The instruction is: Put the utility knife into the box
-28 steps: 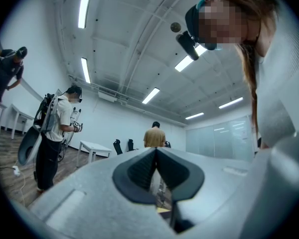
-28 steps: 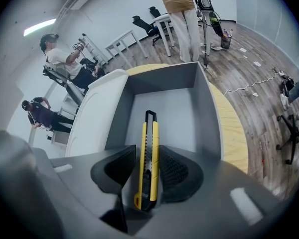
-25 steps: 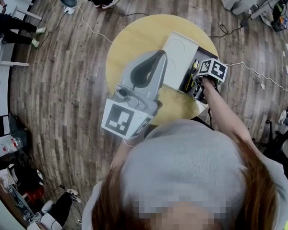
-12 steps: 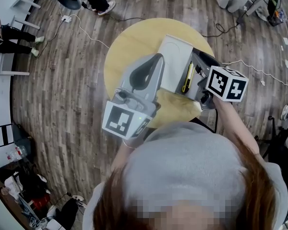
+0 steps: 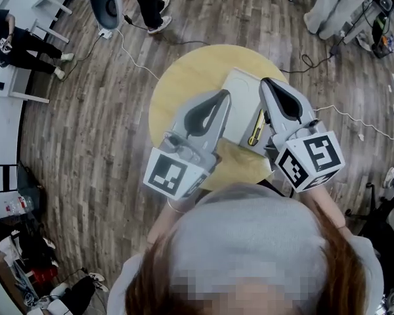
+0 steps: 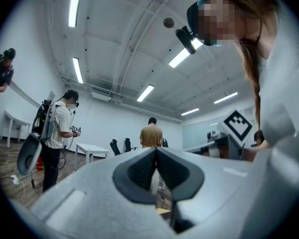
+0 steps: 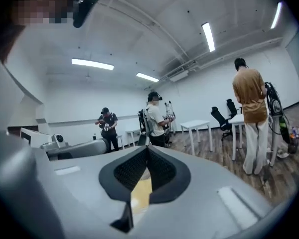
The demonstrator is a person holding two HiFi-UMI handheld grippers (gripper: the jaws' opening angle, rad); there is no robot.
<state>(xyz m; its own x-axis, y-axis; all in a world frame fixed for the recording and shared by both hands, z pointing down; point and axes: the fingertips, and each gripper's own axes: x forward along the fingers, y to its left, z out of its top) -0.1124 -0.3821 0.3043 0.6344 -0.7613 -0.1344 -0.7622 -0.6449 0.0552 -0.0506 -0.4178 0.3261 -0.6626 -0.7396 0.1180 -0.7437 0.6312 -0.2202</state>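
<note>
Lying lengthwise in the box (image 5: 241, 90), the yellow-and-black utility knife (image 5: 256, 128) showed in a narrow dark strip between the box's white panel and the right gripper (image 5: 266, 82). That gripper overlapped the box's right side in the head view. The knife lay apart from both grippers.

The right gripper's jaws were closing. In the right gripper view (image 7: 147, 148) their tips met with nothing between them, and only a patch of yellow desk showed through the gap below. The left gripper (image 5: 222, 94) sat over the box's left edge in the head view. Its jaws were together too, tips touching and empty in the left gripper view (image 6: 156, 151). Both gripper views looked out across the room rather than down.

The box stood on the right half of the round desk (image 5: 184, 77), its right side close to the desk's rim. Bare desk top lay open to the left of the box and beyond it. The near rim was partly hidden by the 2 grippers.

Wood floor (image 5: 85, 123) ran clear to the left of the desk. A white cable (image 5: 134, 54) crossed the floor near the far-left rim.
</note>
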